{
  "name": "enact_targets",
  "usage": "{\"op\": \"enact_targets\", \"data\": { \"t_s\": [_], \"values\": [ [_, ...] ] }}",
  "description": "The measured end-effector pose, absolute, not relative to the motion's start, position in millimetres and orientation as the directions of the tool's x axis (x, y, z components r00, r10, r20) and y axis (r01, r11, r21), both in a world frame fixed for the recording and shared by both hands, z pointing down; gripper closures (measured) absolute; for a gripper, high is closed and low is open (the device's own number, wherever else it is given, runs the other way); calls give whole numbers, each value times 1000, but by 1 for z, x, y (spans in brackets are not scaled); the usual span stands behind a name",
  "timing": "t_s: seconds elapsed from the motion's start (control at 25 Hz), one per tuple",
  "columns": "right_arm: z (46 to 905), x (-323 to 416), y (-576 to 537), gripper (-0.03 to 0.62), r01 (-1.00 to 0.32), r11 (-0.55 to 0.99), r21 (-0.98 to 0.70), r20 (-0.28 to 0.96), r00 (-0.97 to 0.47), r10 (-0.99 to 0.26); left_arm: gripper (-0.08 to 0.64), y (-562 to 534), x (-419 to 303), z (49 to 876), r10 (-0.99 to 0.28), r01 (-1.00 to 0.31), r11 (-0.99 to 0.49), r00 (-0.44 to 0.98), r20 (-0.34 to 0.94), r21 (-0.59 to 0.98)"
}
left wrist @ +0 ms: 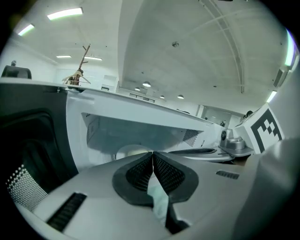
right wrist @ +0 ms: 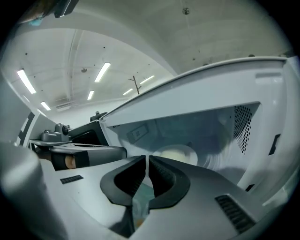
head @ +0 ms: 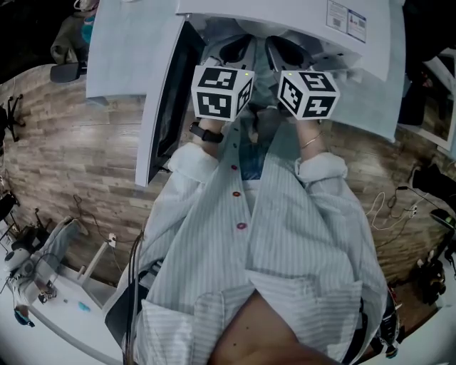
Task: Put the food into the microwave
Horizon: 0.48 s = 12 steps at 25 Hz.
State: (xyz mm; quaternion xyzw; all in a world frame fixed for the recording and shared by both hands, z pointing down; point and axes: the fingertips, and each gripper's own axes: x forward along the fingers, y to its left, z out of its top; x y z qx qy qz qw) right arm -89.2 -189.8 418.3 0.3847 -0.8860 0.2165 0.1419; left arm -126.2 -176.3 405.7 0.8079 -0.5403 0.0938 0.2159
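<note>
The white microwave (head: 292, 18) stands open in front of me, its door (head: 165, 107) swung out to the left. Inside the cavity a pale round dish (right wrist: 176, 153) lies on the floor; it shows in the left gripper view (left wrist: 133, 151) too. What is on it I cannot tell. My left gripper (left wrist: 153, 154) and right gripper (right wrist: 146, 158) hang side by side at the mouth of the oven, both shut with nothing between the pads. In the head view the left gripper (head: 239, 51) and the right gripper (head: 280, 51) point into the opening, and the dish is hidden there.
The dark inner face of the door (left wrist: 33, 140) fills the left of the left gripper view. The perforated cavity wall (right wrist: 242, 124) is on the right. A white desk with cables (head: 64, 299) stands low left, over a wood-pattern floor (head: 71, 157).
</note>
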Motion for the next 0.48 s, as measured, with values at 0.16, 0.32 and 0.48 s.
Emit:
{"op": "enact_targets", "data": {
  "t_s": [0.16,0.32,0.48],
  "values": [
    [406,-87,-185,548,-728,620,-293,400,-682,-612,551,-173,-118,394,-830,-908,-338,411,377,247],
    [389,-82,-177,551,-707,639,-304,387,-704,-595,551,-166,-109,379,-827,-902,-348,424,369,257],
    [376,-74,-174,552,-684,659,-311,374,-726,-577,551,-164,-100,366,-835,-903,-340,419,358,264]
  ]
}}
